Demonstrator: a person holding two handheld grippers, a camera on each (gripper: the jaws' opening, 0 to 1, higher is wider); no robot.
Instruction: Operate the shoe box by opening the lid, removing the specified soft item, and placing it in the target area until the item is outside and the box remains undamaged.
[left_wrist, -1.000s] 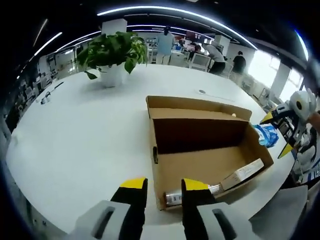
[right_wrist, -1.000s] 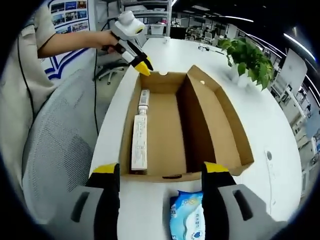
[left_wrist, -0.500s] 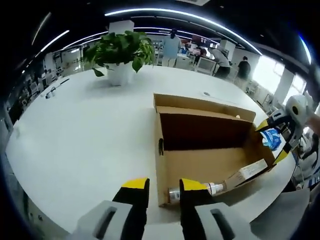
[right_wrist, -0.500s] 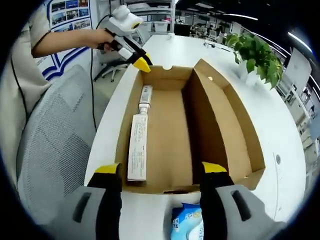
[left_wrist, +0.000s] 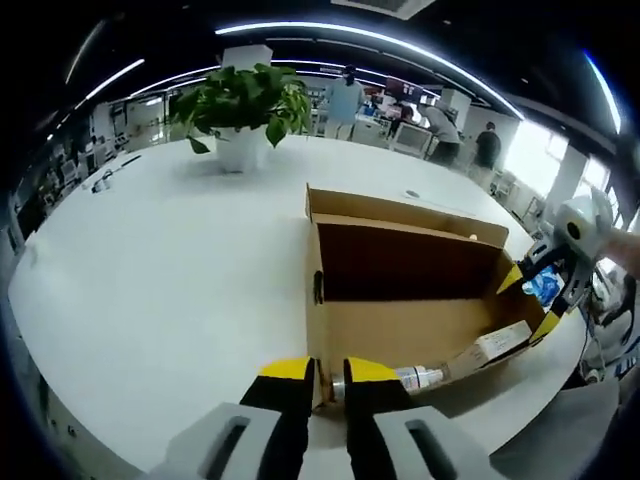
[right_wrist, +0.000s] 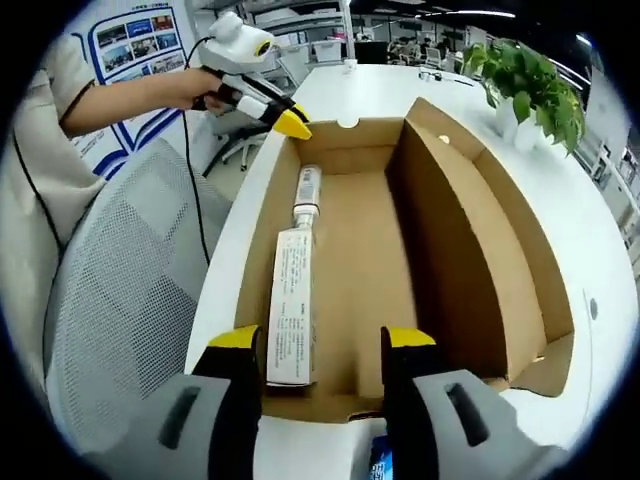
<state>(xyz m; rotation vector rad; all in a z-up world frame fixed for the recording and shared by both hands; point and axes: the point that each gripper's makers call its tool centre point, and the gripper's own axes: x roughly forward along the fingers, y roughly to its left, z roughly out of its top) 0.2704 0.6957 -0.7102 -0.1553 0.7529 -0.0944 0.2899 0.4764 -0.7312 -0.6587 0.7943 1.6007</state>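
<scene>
The open cardboard shoe box lies on the white table, its lid standing up along the far side. Inside are a tube and a long carton. My left gripper has its jaws drawn close on the box's near end wall at the corner. From the other end, the box holds the tube and carton. My right gripper is open across that end wall. The left gripper sits at the far rim. A blue soft pack lies outside, behind the right gripper.
A potted plant stands on the table beyond the box, also seen as the plant. A grey mesh chair sits beside the table edge. A person's arm holds the left gripper. People stand far back in the office.
The left jaws have narrowed from a wide gap to a pinch at the box's end wall. The right gripper moved forward over the box's rim, its jaws a little closer; the blue pack slipped below.
</scene>
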